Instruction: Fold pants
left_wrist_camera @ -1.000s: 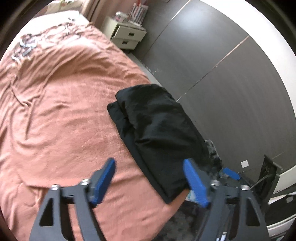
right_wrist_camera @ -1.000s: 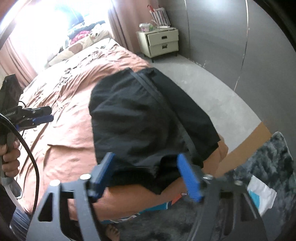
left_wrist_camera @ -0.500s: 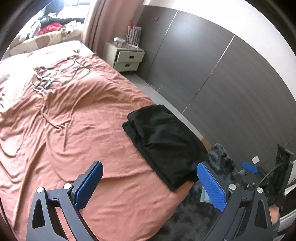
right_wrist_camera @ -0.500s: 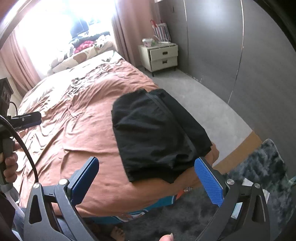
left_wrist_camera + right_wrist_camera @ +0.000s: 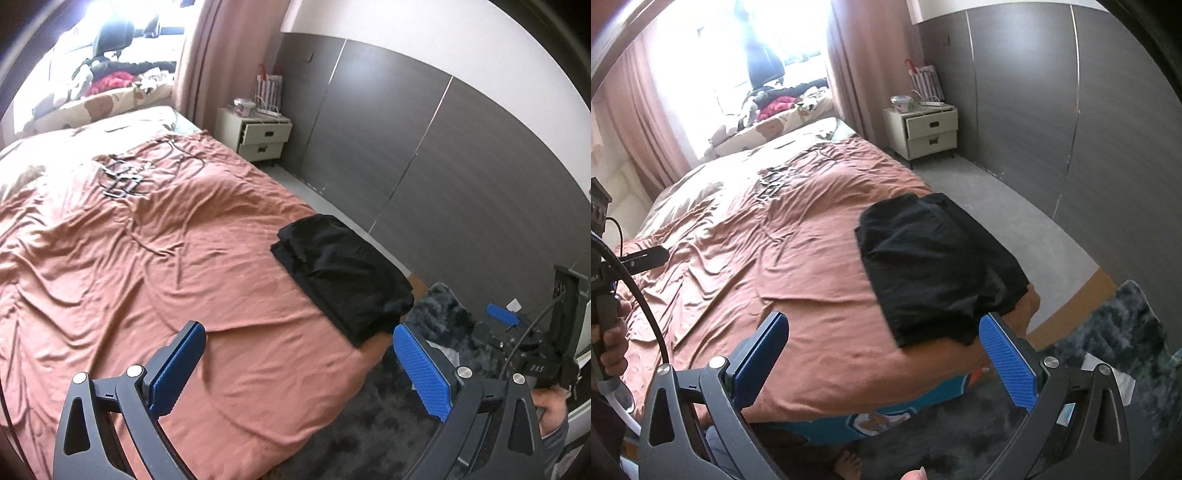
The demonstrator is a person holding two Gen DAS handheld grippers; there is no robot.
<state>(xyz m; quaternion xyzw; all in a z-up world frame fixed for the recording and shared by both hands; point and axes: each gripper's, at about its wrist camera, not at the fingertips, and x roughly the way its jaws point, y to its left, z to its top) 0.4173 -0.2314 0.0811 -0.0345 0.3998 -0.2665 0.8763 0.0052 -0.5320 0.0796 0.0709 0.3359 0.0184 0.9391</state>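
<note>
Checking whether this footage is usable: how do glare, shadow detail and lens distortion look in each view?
Left wrist view: the window is blown out at top left, the wall panels bow with the fisheye, and the black pants show few creases. Right wrist view: stronger window glare washes out the curtains; the pants are near-featureless black, but the bedspread wrinkles are sharp.

Black pants (image 5: 934,266) folded, flat at bed (image 5: 798,266) corner.
</note>
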